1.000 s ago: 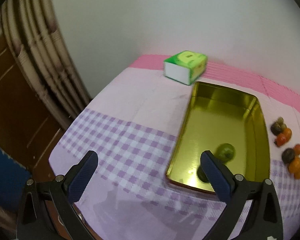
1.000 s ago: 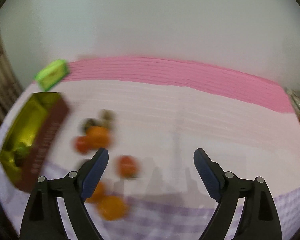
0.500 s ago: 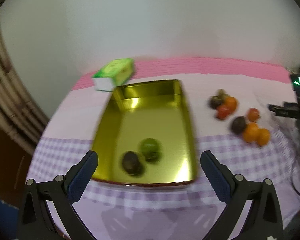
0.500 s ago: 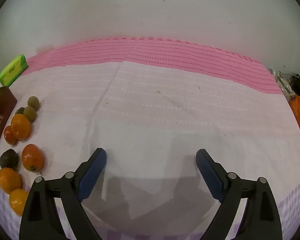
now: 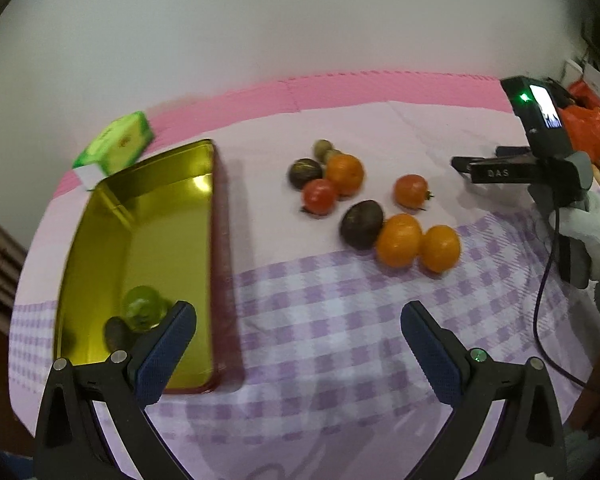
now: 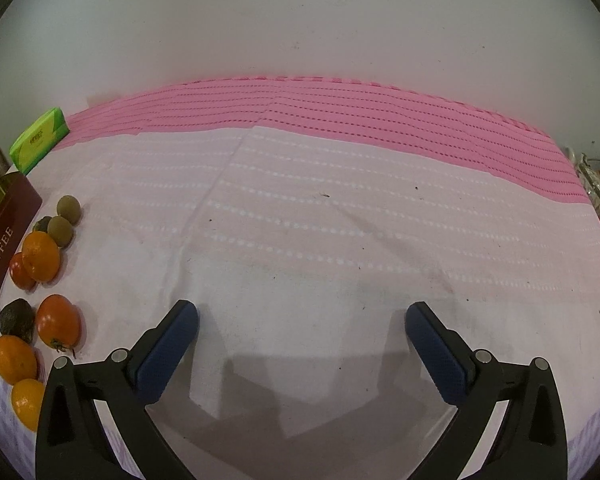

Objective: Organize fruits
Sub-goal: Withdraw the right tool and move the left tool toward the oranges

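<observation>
A gold tin point(image 5: 160, 220) lies at the left with a green fruit point(image 5: 142, 310) and a dark fruit point(image 5: 116, 334) at its near end. To its right, several fruits sit loose on the cloth: oranges point(image 5: 398, 240), tomatoes point(image 5: 410, 191), dark fruits point(image 5: 362, 224) and small olive ones point(image 5: 323, 147). My left gripper point(image 5: 298, 340) hangs open over the checked cloth in front of them, holding nothing. My right gripper point(image 6: 302, 332) is over bare cloth, jaws opening with nothing between them. The fruits point(image 6: 57, 324) lie off to its left.
A green tissue pack point(image 5: 114, 146) lies behind the tin, near the wall. A white-gloved hand point(image 5: 592, 228) holds the right tool at the table's right end, with a cable trailing down. Orange bags point(image 5: 588, 128) sit at the far right. The tin's maroon side point(image 6: 4, 232) reads TOFFEE.
The left view has swung from the tin toward the loose fruits, which are now in front of the jaws. The right gripper slid right, away from the fruits, and its jaws spread wider.
</observation>
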Tool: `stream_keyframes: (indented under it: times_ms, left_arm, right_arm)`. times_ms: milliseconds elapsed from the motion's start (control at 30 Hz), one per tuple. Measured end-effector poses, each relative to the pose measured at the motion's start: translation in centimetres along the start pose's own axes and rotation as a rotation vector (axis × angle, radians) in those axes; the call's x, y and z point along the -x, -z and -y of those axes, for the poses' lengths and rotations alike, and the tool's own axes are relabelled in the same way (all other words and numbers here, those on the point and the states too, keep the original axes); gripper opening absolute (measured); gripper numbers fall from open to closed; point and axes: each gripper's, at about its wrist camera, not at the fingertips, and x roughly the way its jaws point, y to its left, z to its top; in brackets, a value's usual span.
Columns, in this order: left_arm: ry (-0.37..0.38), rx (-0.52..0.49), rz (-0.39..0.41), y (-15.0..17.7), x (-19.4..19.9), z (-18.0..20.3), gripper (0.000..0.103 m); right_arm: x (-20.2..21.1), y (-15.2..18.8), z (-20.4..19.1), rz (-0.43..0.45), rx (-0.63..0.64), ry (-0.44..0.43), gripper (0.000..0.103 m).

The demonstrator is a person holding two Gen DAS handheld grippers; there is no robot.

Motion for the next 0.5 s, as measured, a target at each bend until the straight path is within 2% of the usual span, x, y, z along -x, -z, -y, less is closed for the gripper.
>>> stream_keyframes:
  times_ms: [167,400,500]
  left_arm:
    - [0.053,0.021,-0.025,-0.9,-1.2,0.6,0.102]
    - [0.089,0.013,-0.031,-1.9,-2.3,1.6,0.101]
    - [0.084,-0.004,-0.026,-2.4,-2.7,1.8,0.097]
  right_arm:
    - [0.0,0.0,0.0,0.000,0.000,0.000,0.103]
    - [0.0,0.0,-0.1,0.000,0.000,0.000,0.103]
    - [0.0,0.0,-0.1,0.000,0.000,0.000,0.103]
